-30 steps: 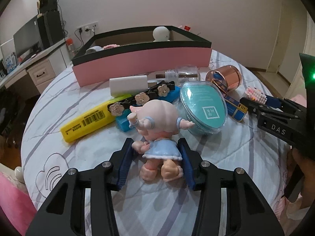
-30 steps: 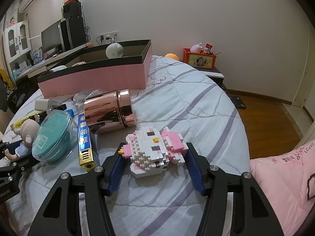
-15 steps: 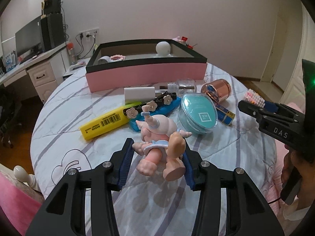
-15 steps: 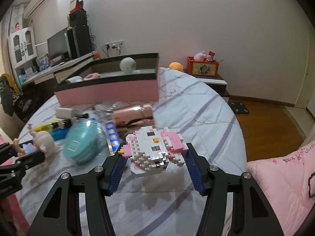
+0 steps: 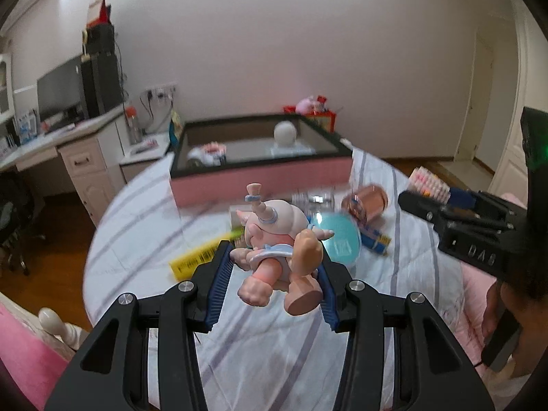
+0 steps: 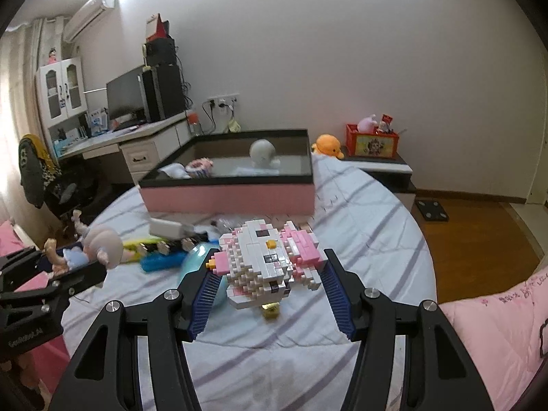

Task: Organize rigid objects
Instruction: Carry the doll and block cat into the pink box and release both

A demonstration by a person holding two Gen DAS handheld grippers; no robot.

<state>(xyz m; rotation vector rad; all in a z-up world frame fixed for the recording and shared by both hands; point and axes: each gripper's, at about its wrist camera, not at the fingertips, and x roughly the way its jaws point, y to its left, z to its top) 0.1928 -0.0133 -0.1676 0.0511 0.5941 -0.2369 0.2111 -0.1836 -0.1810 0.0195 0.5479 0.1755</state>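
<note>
My left gripper (image 5: 272, 257) is shut on a pink baby doll (image 5: 279, 236) in a blue dress and holds it tilted in the air above the bed. It also shows in the right wrist view (image 6: 92, 246). My right gripper (image 6: 267, 274) is shut on a pink and white brick cat figure (image 6: 267, 260), lifted above the bed; the figure also shows in the left wrist view (image 5: 430, 185). The pink storage box (image 5: 260, 176) with a black rim stands at the far side (image 6: 229, 197) and holds a white ball (image 6: 262, 150) and small items.
On the striped bedsheet (image 5: 144, 219) lie a yellow box (image 5: 191, 260), a teal round case (image 5: 339, 236), a copper jar (image 5: 368, 200), a blue and gold pack (image 5: 375, 239) and a white block (image 6: 167, 227). A desk (image 6: 137, 147) stands far left, wooden floor (image 6: 479, 233) to the right.
Both grippers have risen well above the bed with their objects. The doll has tipped over in the left gripper, feet toward the camera. The box looks farther off.
</note>
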